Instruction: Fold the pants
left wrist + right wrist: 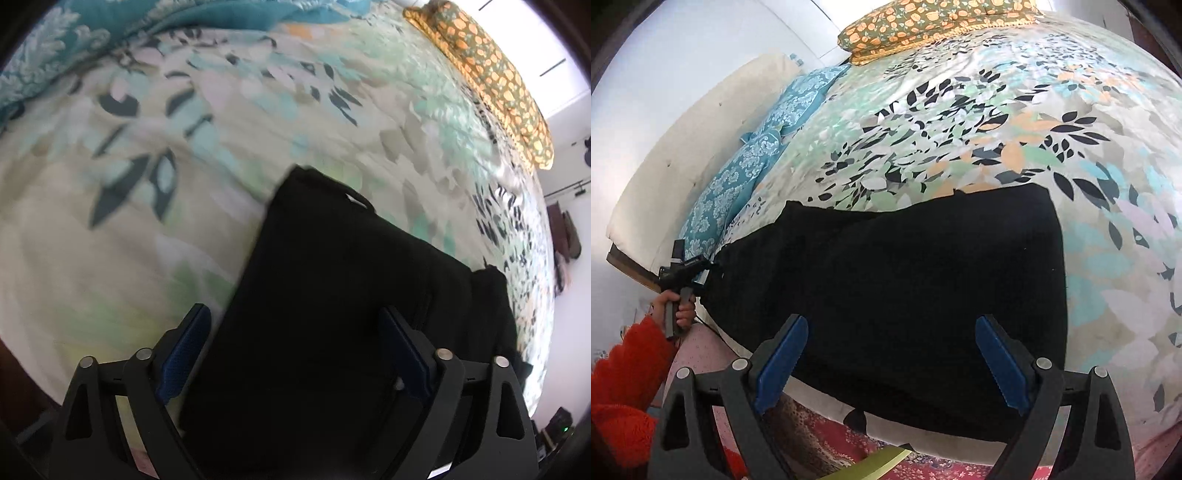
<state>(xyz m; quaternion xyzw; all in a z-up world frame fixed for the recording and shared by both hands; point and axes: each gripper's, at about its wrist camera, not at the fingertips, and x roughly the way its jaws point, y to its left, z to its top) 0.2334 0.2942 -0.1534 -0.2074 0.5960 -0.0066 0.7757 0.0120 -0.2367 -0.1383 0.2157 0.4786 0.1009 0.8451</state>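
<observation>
My left gripper (pixel 295 332) had its jaws apart, and the black pants (pixel 343 295) ran forward between them from under the tool, out across the floral bedspread (pixel 147 240); whether the blue pads were touching the cloth I could not tell. My right gripper (pixel 892 343) also had its jaws spread wide and held nothing, with the pants (pixel 905 277) lying flat just ahead of them, stretched sideways along the near edge of the bed. Far off to the left of my right jaws I could see my other hand (pixel 679 306) around the left tool's handle at one end of the garment.

The fabric looked soft and limp, light enough to lift but sure to sag and bunch if taken by a single layer. I judged the best hold to be at the corners of each end, pinching through all layers, so the length would hang straight and fold over evenly. The dark cloth hid its seams, so edges were hard to pick out.
</observation>
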